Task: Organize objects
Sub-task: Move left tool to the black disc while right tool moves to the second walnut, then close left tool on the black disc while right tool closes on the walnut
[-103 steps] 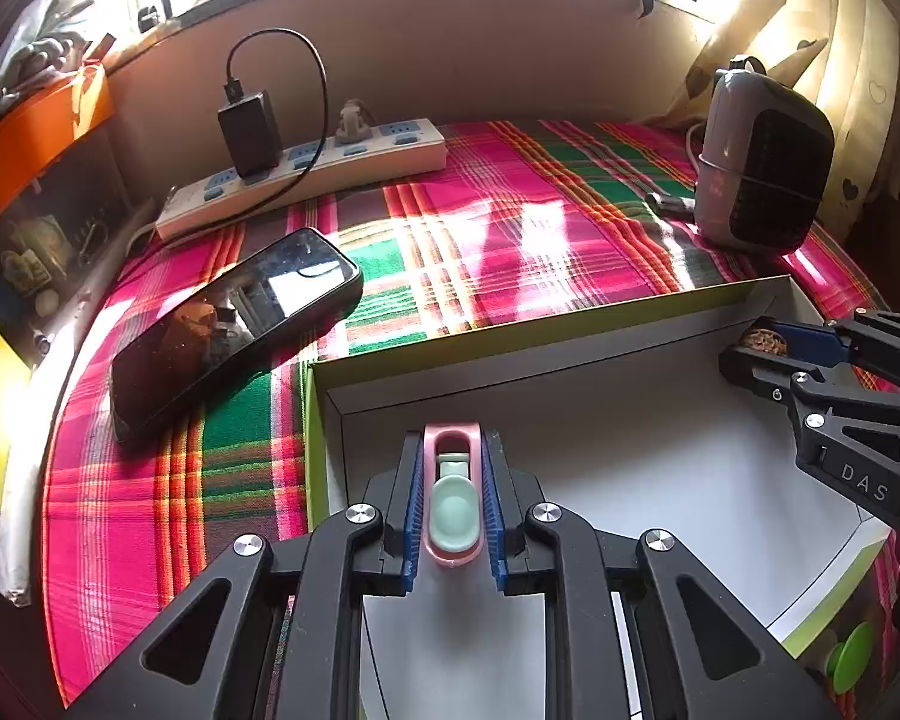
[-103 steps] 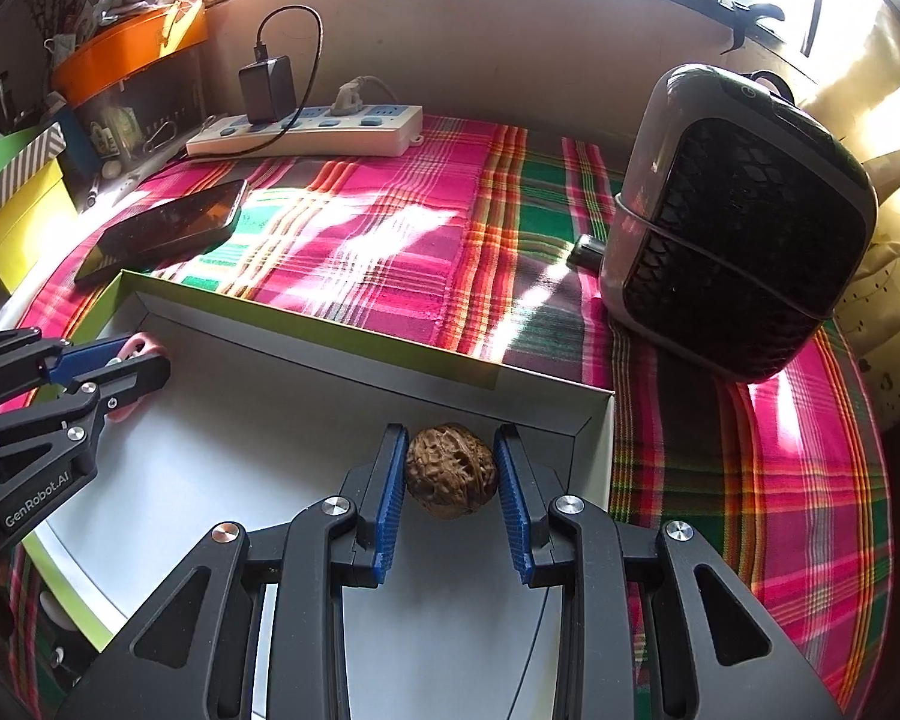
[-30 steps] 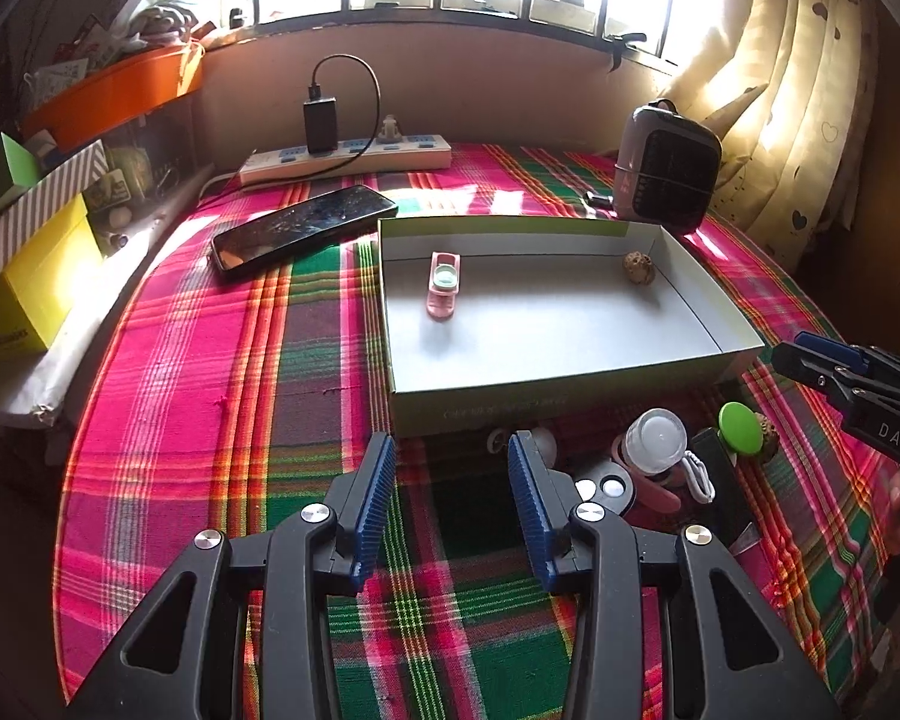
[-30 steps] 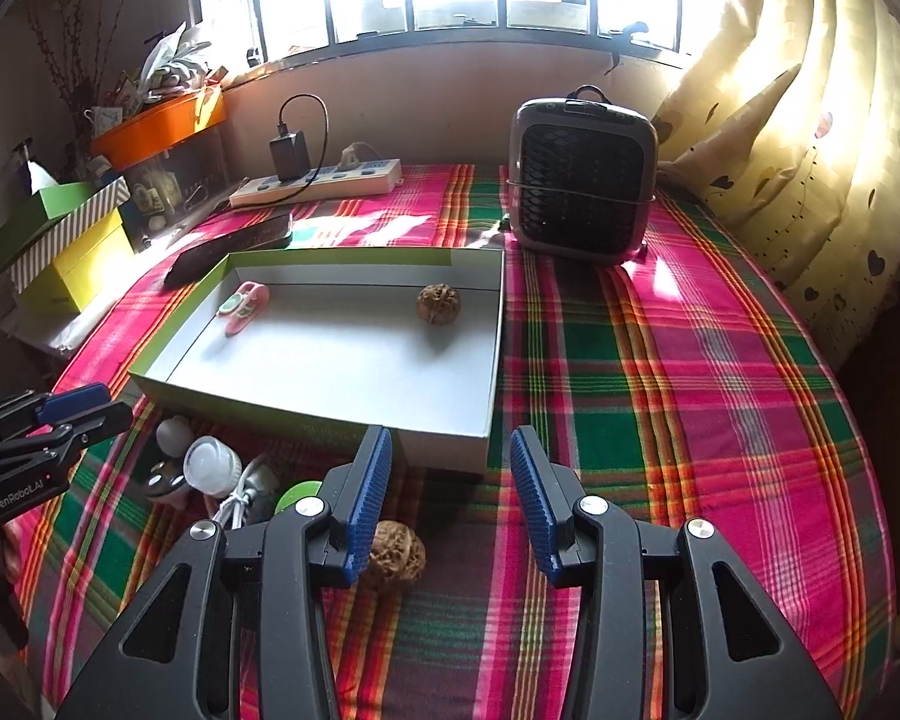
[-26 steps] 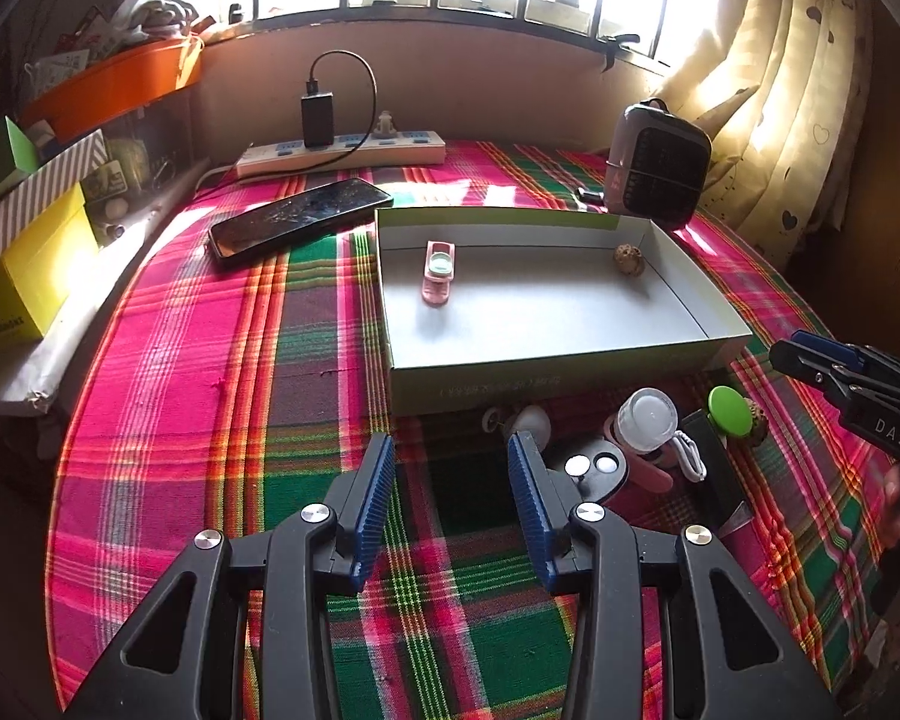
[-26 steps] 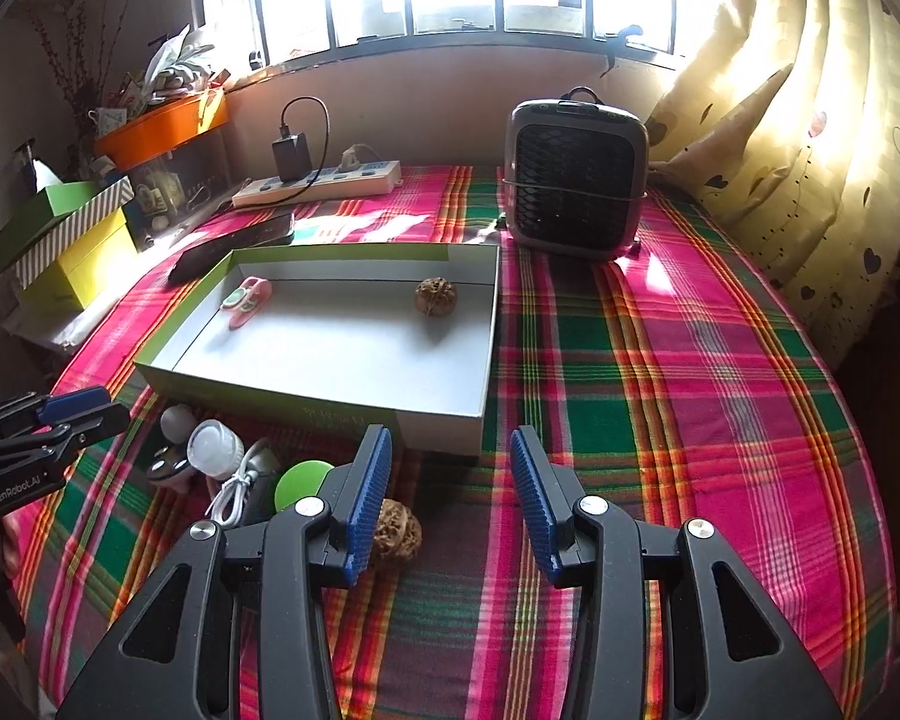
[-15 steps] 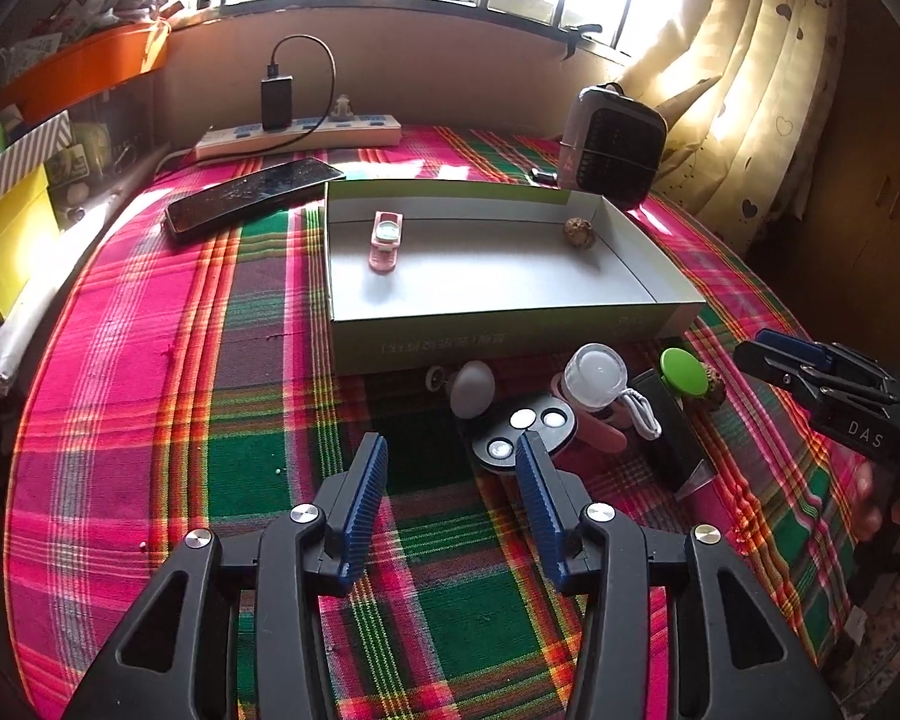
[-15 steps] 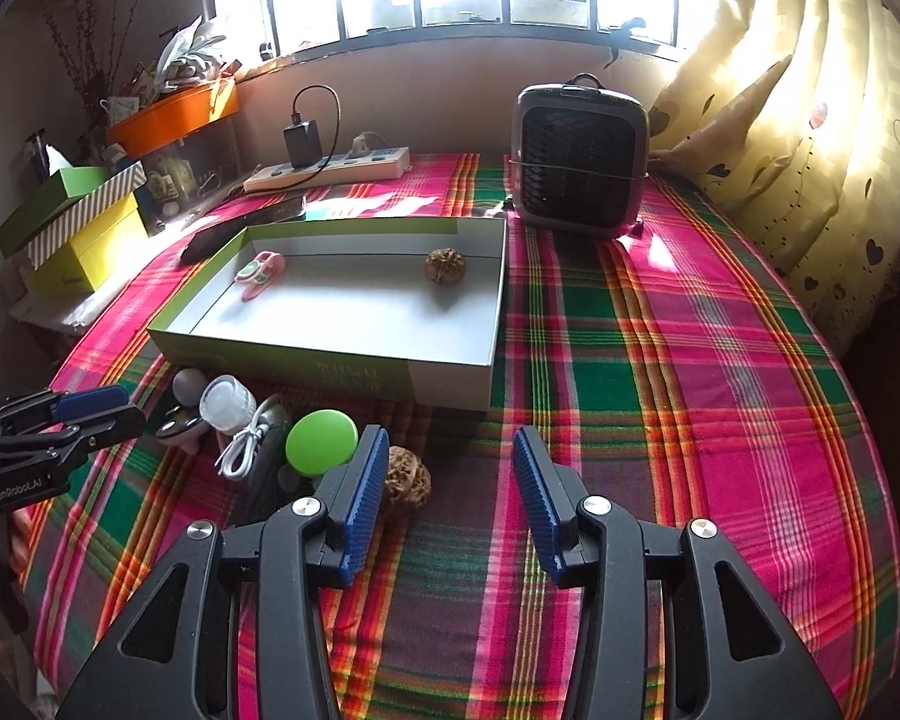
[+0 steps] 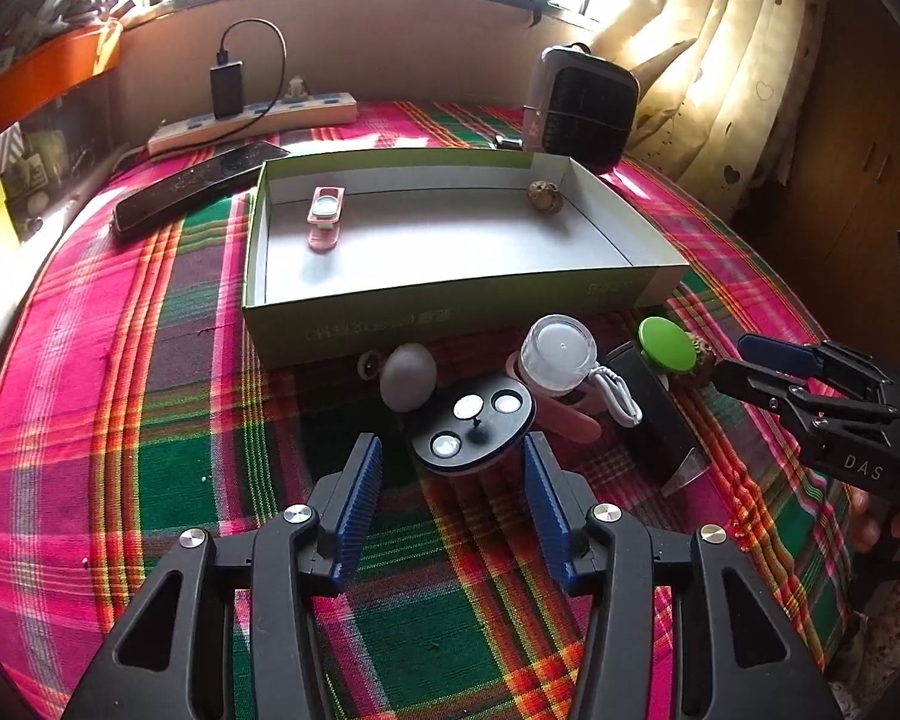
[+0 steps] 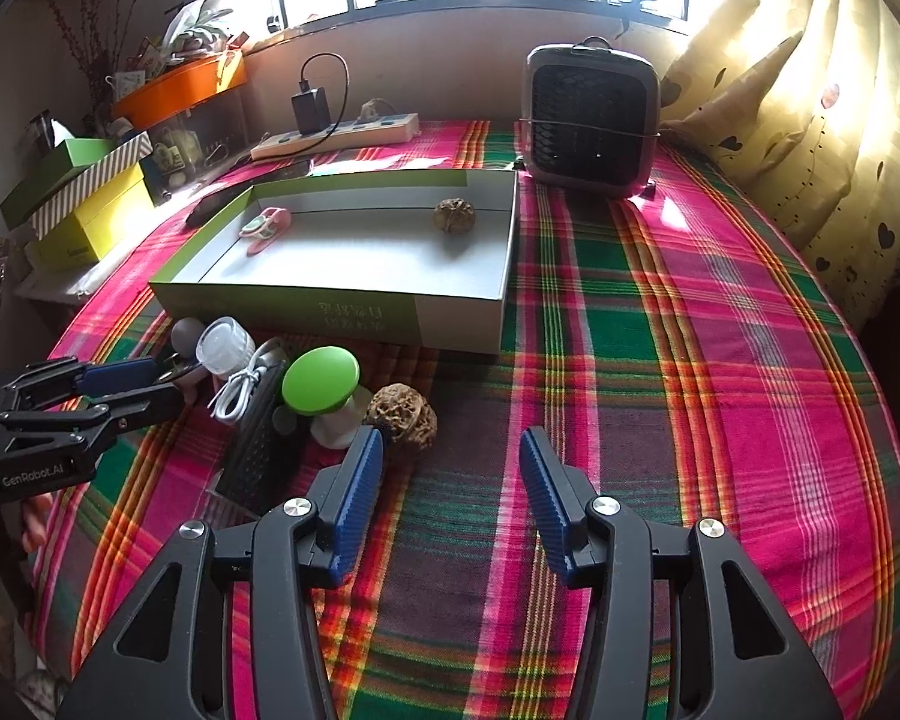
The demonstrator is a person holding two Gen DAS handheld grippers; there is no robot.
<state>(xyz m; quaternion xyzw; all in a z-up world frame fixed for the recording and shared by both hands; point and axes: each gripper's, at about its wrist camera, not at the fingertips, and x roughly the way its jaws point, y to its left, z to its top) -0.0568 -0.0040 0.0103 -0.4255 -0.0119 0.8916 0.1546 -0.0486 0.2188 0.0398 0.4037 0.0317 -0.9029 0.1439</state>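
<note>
A green-sided box [image 9: 450, 312] [image 10: 306, 300] holds a pink clip [image 9: 324, 216] [image 10: 264, 227] and a walnut [image 9: 545, 197] [image 10: 455, 215]. In front of it lie a grey egg shape [image 9: 408, 377], a black disc with three lenses [image 9: 471, 423], a clear-capped pink bottle [image 9: 558, 351] [image 10: 225, 343], a white cable [image 10: 243, 387], a black block [image 9: 654, 420], a green-topped piece [image 10: 321, 381] and a second walnut [image 10: 401, 411]. My left gripper [image 9: 453, 507] [image 10: 168, 384] is open just before the disc. My right gripper [image 10: 450, 495] [image 9: 729, 360] is open, right of the second walnut.
A black fan heater [image 10: 591, 120] stands behind the box on the plaid cloth [image 10: 660, 360]. A phone [image 9: 198, 186] and a power strip [image 9: 252, 120] lie at the back left. Stacked boxes [image 10: 84, 192] sit at the left edge. Curtains hang at the right.
Both grippers let go of the pink clip and the walnut in the box and drew back. Both now sit lower and nearer the loose items in front of the box.
</note>
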